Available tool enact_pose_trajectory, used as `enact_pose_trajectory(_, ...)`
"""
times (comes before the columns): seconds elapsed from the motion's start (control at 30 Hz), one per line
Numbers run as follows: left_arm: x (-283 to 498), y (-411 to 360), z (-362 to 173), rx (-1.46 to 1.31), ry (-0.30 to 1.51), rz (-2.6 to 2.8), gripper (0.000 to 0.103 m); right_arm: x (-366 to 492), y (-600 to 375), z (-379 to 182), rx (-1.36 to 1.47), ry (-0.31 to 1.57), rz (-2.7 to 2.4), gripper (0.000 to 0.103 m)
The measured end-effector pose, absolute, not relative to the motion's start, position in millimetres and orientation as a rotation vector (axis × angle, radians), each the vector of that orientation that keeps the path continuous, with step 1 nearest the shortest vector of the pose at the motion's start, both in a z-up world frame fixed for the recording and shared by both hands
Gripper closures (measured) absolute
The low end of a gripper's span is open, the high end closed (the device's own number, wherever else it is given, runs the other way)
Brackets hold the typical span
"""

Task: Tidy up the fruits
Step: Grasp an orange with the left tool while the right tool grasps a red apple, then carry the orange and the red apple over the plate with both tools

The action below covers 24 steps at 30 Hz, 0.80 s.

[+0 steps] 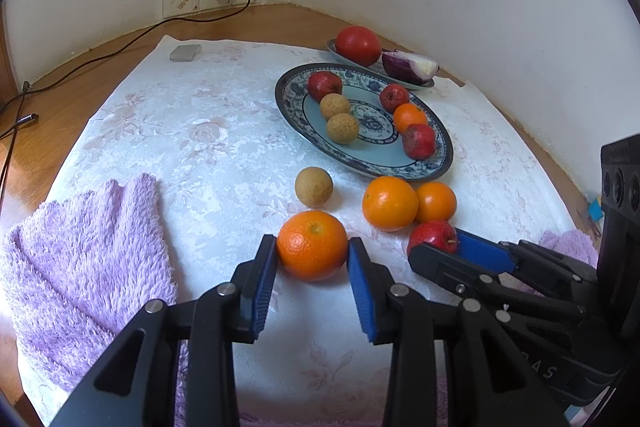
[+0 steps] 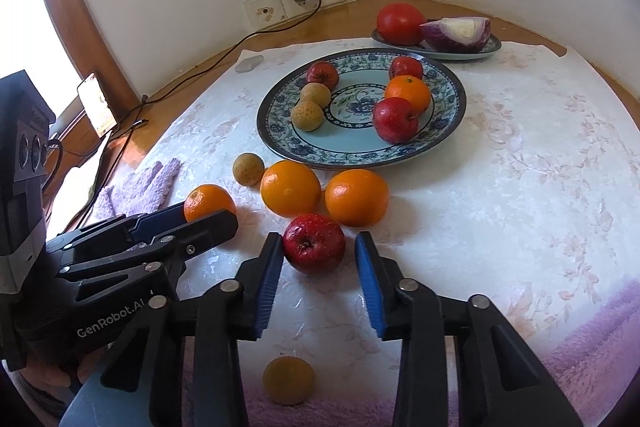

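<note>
Left gripper [image 1: 313,259]: my jaws pinch an orange [image 1: 312,245] on the bench cloth [image 1: 208,155], seemingly for lifting.

Right gripper [image 2: 319,259]: jaws spread around an apple [image 2: 314,243], one pad touching, not gripping.

Plate [image 2: 280,143]: three red fruits, two longans, one orange.

Small dish [image 2: 494,47]: tomato, onion.

Loose nearby: two oranges, longans.
</note>
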State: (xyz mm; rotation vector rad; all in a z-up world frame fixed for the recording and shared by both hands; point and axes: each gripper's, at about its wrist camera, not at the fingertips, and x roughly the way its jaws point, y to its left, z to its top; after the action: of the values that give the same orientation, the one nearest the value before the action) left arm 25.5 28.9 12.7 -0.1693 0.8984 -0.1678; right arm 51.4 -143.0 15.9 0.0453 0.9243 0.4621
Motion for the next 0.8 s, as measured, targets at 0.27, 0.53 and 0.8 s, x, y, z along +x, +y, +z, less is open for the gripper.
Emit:
enact_pose_trajectory(0.27, 24.0, 28.2, 17.0, -0.176, 0.904, -0.170, 0.066, 48.6, -145.1, 17.9, 0.048, 0.916, 0.469, 0.070)
enact_pose_trajectory(0.53, 21.7, 25.4, 30.0, -0.170, 0.888, -0.173, 0.066, 44.8, -152.4, 26.2, 0.063, 0.894, 0.482, 0.070)
enact_pose_trajectory(0.8, 25.4, 21.8, 40.1, -0.168, 0.876, -0.175, 0.066, 44.8, -164.0, 37.0, 0.092, 0.868, 0.478, 0.070)
